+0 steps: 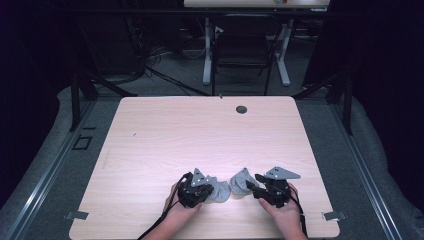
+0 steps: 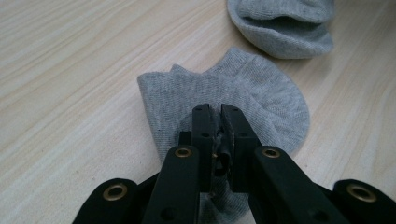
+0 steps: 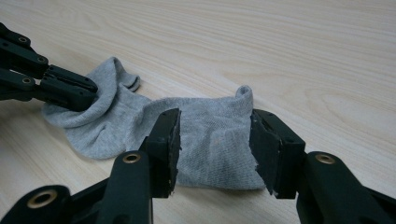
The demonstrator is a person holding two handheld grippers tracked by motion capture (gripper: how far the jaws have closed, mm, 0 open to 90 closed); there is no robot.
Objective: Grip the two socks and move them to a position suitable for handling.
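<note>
Two grey socks lie near the table's (image 1: 150, 130) near edge; our left gripper (image 2: 215, 122) is clenched on the left sock (image 2: 261, 93), our right gripper (image 3: 215, 140) gapes astride the right sock (image 3: 210, 135), soft, light knit, probably best pinched at a fold

Your left gripper (image 1: 206, 189): black, brass rivets, grey three-cornered plate | your right gripper (image 1: 252, 187): the same | black cables trailed from both

Both ankle socks (image 2: 233, 93) (image 3: 210, 140) are plain light grey knit, no pattern at all. The table (image 1: 200, 130) is pale wood with fine grain streaks, and the grippers' jaws are black with little brass rivets.
</note>
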